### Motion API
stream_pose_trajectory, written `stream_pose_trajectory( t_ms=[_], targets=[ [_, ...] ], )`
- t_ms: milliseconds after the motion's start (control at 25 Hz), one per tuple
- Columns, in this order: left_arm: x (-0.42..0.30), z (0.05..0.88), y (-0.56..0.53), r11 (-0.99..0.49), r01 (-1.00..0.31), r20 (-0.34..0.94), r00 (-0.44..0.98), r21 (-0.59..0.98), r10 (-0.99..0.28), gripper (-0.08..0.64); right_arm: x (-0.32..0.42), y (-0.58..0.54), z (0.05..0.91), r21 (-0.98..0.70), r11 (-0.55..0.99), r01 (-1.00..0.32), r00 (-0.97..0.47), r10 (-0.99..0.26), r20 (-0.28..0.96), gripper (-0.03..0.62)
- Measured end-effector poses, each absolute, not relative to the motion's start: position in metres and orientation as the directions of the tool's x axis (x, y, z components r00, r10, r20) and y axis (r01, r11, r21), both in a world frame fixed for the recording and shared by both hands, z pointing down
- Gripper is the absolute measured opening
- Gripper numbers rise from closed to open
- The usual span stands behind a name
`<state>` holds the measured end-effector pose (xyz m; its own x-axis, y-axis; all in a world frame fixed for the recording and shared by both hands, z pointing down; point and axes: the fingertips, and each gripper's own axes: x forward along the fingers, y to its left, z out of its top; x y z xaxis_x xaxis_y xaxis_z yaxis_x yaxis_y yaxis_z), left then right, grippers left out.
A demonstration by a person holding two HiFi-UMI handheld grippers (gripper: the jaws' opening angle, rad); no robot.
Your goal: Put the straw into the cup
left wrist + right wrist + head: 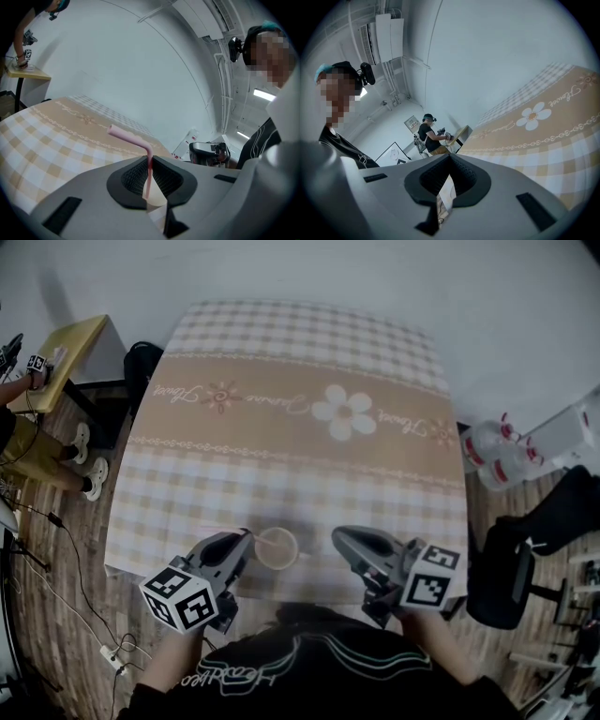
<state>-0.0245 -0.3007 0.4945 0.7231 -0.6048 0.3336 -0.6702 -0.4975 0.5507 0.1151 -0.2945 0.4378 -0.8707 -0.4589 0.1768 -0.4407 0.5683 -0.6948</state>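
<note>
A pink bendy straw (148,174) stands upright in my left gripper (149,161), which is shut on it, with the bent top (125,134) pointing left. In the head view the paper cup (277,547) stands near the front edge of the checked tablecloth (300,474). The left gripper (248,535) is at the cup's left rim, and the straw's (223,527) bent end shows as a faint pink line. A pale rim (157,200), probably the cup, lies just under the straw's lower end. To the right of the cup, a short gap away, my right gripper (337,534) is shut and holds nothing (450,157).
A small yellow table (58,360) with another person at it stands at the back left. A black office chair (506,579) and white bottles (495,457) are on the floor to the right. Cables and a power strip (112,658) lie front left.
</note>
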Motion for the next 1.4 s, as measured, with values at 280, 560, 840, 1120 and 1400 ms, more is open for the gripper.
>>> stream_pose_trajectory(
  t_ms=[280,560,840,1120,1400],
  targets=[
    [-0.022,0.507,-0.3,-0.494,-0.67,0.345,0.725,0.554,-0.596,0.025,0.117,-0.296,0.438,-0.697,0.568,-0.438,-0.871,-0.459,0.174,0.012],
    [-0.023,0.509,-0.302,-0.501,-0.665,0.341,0.731,0.554,-0.591,0.026,0.115,-0.295,0.437,-0.693,0.577,-0.432,-0.877,-0.449,0.173,0.012],
    [-0.024,0.517,-0.302,-0.483,-0.655,0.357,0.739,0.581,-0.572,0.026,0.114,-0.293,0.438,-0.695,0.57,-0.437,-0.874,-0.453,0.178,0.012],
    [-0.028,0.524,-0.297,-0.464,-0.66,0.38,0.735,0.59,-0.562,0.037,0.112,-0.284,0.436,-0.691,0.572,-0.443,-0.871,-0.458,0.18,0.012],
    [-0.046,0.526,-0.285,-0.417,-0.695,0.414,0.699,0.585,-0.583,0.123,0.104,-0.271,0.435,-0.695,0.571,-0.438,-0.871,-0.462,0.169,0.012]
  ],
)
